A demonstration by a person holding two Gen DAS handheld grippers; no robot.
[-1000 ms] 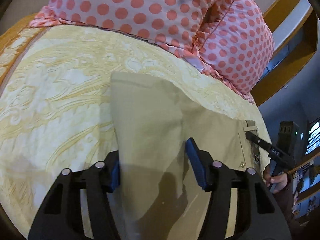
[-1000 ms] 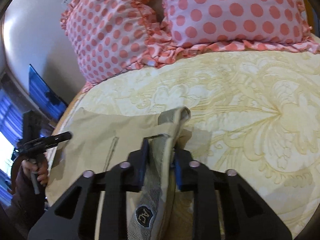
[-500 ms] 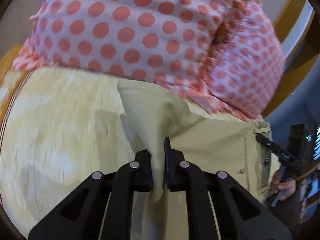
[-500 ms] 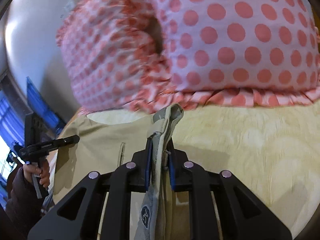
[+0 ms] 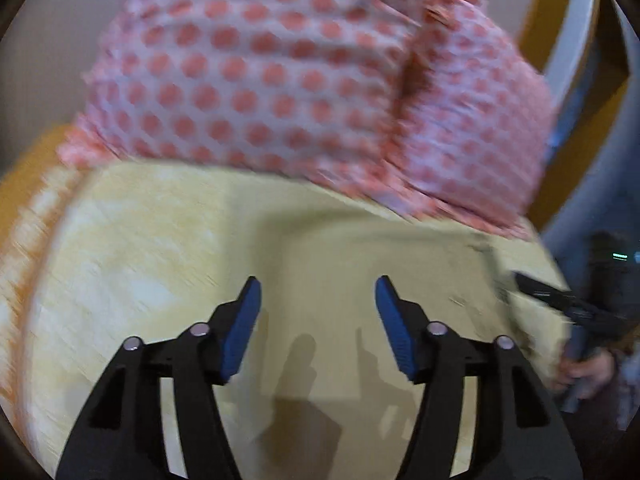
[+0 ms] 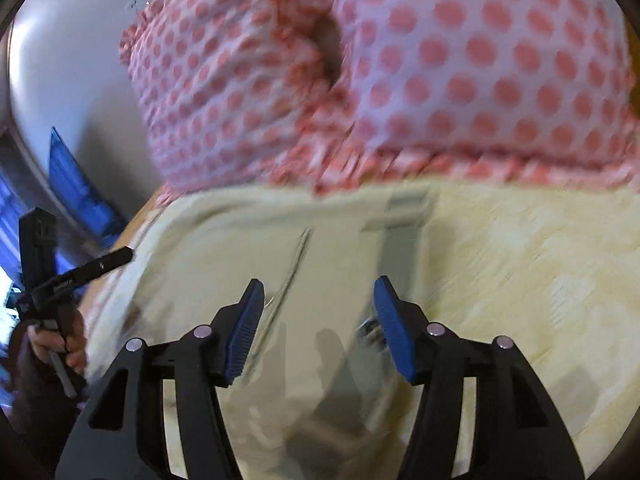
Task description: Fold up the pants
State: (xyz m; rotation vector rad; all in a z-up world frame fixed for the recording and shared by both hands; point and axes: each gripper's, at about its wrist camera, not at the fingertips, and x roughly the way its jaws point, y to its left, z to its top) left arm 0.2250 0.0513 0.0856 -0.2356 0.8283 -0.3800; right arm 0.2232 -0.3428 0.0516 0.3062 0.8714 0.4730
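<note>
Both frames motion-blurred; detail limited. Left gripper (image 5: pixel 318 320): jaws spread wide, nothing between the pads. Right gripper (image 6: pixel 318 320): likewise spread, nothing held. Pants (image 6: pixel 328 264), khaki, are laid flat on the yellow bedspread (image 6: pixel 540 264), their far edge near the dotted pillows (image 6: pixel 440 72). Waistband end is seen under the right gripper, a seam line running just left of it; plain fabric under the left.

Judgement: a fold appears set down, with smoothing or a re-grip pending. For the next fold, edges should be taken at matching points by both grippers, a full layer stack pinched rather than the top ply alone, and the fabric carried level so the lower layers are not dragged. Bedspread must not be caught in the pinch.
</note>
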